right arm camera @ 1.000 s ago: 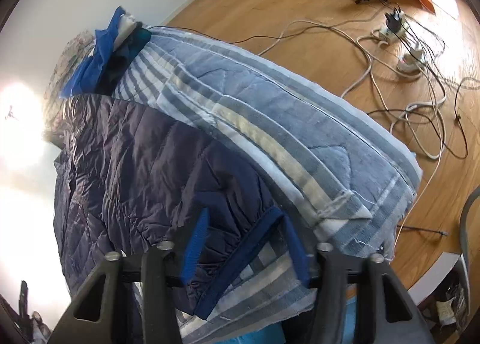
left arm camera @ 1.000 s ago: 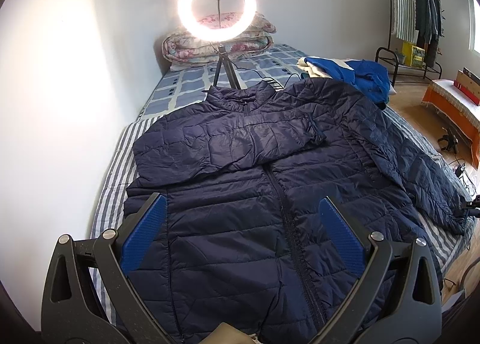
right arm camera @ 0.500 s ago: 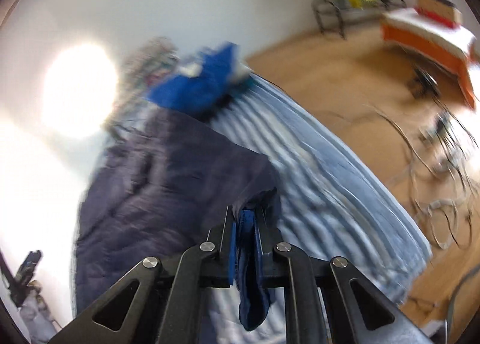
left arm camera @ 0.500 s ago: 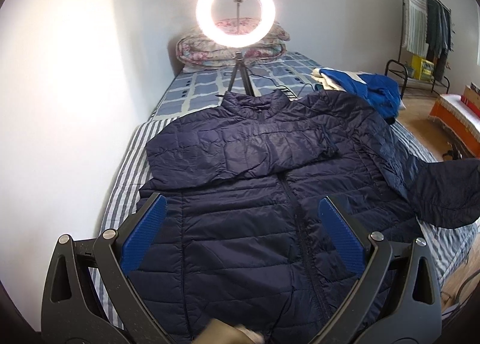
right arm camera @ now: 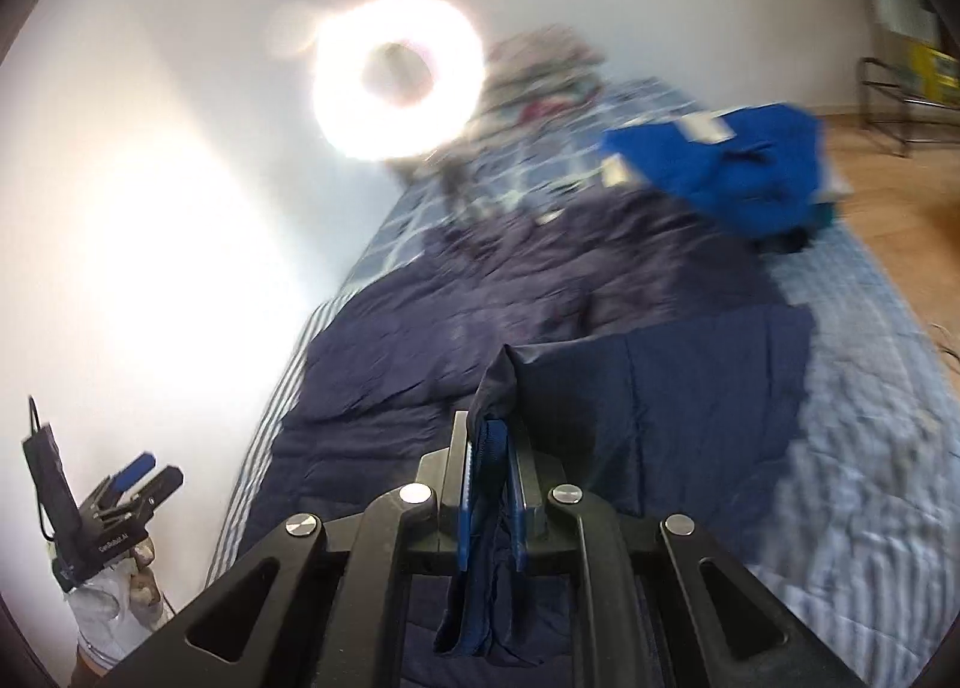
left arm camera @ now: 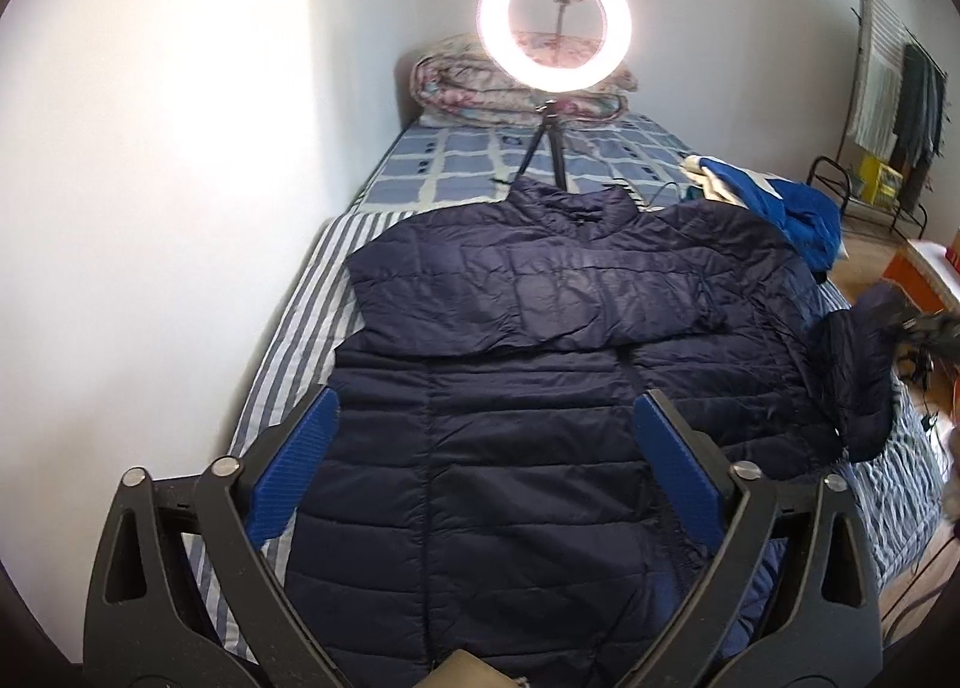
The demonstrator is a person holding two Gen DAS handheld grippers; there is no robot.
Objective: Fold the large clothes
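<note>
The navy puffer jacket [left arm camera: 540, 388] lies front-up on the bed [left arm camera: 282, 364], collar toward the far end, spread over a striped blanket. Its one sleeve [left arm camera: 540, 292] is folded across the chest. The other sleeve [right arm camera: 660, 388] is lifted off the bed: the right tongs [right arm camera: 491, 496] are clamped tight on its cuff, w/ dark fabric bunched between the blue pads and hanging below them. In the left cam that raised sleeve end shows at the bed's right edge, though the right tongs there are a blur. The left tongs [left arm camera: 486, 466] hover over the jacket's lower half, jaws spread wide, nothing between the blue pads [left arm camera: 294, 466] (they don't seem to touch the fabric, hard to be sure). Beyond the collar a lit ring light [left arm camera: 555, 30] stands on a small tripod on the bed, w/ a rolled floral quilt [left arm camera: 456, 87] behind it against the wall. A crumpled blue garment [left arm camera: 780, 208] sits near the jacket's shoulder, by the bed's right side. A clothes rack [left arm camera: 888, 99] stands far right on the wood floor.
</note>
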